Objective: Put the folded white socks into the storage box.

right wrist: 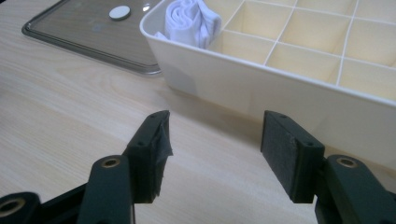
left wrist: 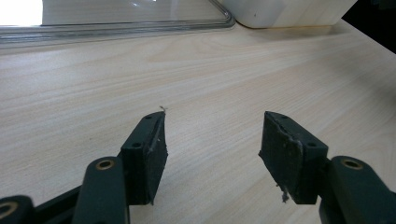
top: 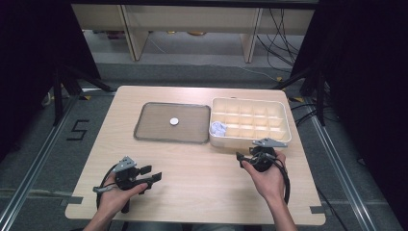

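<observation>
Fingers (right wrist: 292,156) apart before cream divided box (right wrist: 280,88), white cloth (right wrist: 191,21) inside.

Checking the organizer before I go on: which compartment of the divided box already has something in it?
The near-left corner compartment of the divided box, beside the clear lid: it holds a rolled white cloth. The other compartments look empty.
</observation>
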The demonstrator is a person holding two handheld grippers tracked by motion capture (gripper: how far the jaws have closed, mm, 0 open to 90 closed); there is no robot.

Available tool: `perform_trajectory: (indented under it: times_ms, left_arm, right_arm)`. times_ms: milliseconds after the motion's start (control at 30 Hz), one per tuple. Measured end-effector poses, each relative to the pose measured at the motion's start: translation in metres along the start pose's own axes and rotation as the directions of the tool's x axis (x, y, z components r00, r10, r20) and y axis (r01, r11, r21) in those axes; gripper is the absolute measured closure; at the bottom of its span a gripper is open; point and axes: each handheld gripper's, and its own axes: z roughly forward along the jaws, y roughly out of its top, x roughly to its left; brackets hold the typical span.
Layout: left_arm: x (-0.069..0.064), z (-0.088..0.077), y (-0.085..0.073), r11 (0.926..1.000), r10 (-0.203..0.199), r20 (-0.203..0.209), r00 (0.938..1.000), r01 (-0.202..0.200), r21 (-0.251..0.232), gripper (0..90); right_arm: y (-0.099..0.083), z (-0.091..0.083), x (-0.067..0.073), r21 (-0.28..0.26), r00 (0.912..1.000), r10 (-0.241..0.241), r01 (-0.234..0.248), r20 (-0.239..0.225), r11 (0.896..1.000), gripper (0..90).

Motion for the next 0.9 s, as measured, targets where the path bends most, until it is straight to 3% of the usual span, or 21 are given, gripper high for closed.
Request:
perform_trajectory:
  times_ms: [400,467,533,733,767,833,867,900]
  left_arm:
    - [0.002,-0.001,0.0,0.9998,0.019,-0.018,0.9997,-0.019,-0.011,39.8]
    - [0.002,0.0,0.0,0.9996,0.018,-0.004,0.9998,-0.018,-0.019,39.8]
    - [0.002,-0.001,0.0,0.9997,0.012,-0.018,0.9998,-0.012,-0.021,39.8]
    - [0.003,0.0,0.0,0.9995,0.02,-0.017,0.9997,-0.02,-0.025,39.6]
    - [0.003,0.0,0.0,0.9995,0.021,-0.02,0.9996,-0.022,-0.025,39.6]
    - [0.004,0.0,0.0,0.9994,0.021,-0.022,0.9995,-0.022,-0.027,39.6]
    - [0.004,0.0,0.0,0.9994,0.022,-0.024,0.9995,-0.023,-0.026,39.6]
    - [0.004,0.0,-0.001,0.9993,0.024,-0.022,0.9995,-0.025,-0.027,39.6]
  right_arm:
    - [-0.027,-0.013,-0.011,-0.011,0.9993,0.018,-0.018,0.032,1.0,42.6]
    - [-0.031,-0.013,-0.013,-0.026,0.9994,0.012,-0.011,0.031,1.0,42.6]
    - [-0.037,-0.014,-0.014,-0.043,0.9996,0.018,-0.018,0.02,0.999,42.6]
    - [-0.051,-0.017,-0.021,-0.028,0.9989,0.021,-0.02,0.041,0.999,41.7]
    - [-0.052,-0.017,-0.022,-0.036,0.9994,0.028,-0.027,0.02,0.999,41.6]
    - [-0.057,-0.018,-0.024,-0.041,0.9994,0.028,-0.027,0.022,0.999,41.5]
    - [-0.059,-0.02,-0.025,-0.035,0.9992,0.032,-0.031,0.026,0.999,41.4]
    - [-0.061,-0.02,-0.021,-0.036,0.9963,0.082,-0.081,0.027,0.996,41.4]
